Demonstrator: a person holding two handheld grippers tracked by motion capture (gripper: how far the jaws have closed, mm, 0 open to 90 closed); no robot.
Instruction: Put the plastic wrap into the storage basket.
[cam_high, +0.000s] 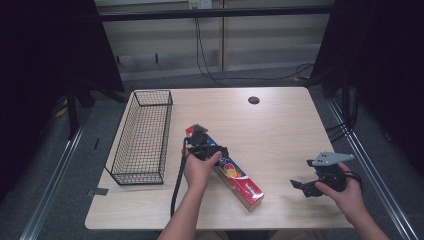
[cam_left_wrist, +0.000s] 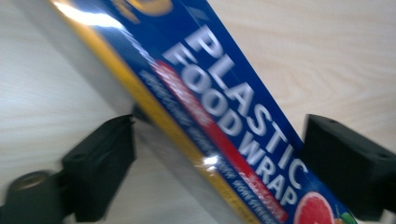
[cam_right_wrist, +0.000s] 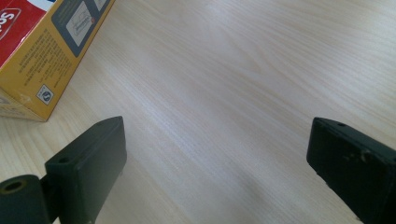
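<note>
At lower right of the high view, near the table's (cam_high: 280, 120) front edge, the right gripper (cam_high: 303, 186) is released, its 2 jaws wide apart over bare wood with open room all around. Left of it at frame centre, the left gripper (cam_high: 199, 135) straddles the box (cam_high: 235, 175), jaws at either side; whether they press it I cannot tell. The box lies diagonally beside the wire basket (cam_high: 142, 137) at left and reads "PLASTIC FOOD WRAP" in the left gripper view.
</note>
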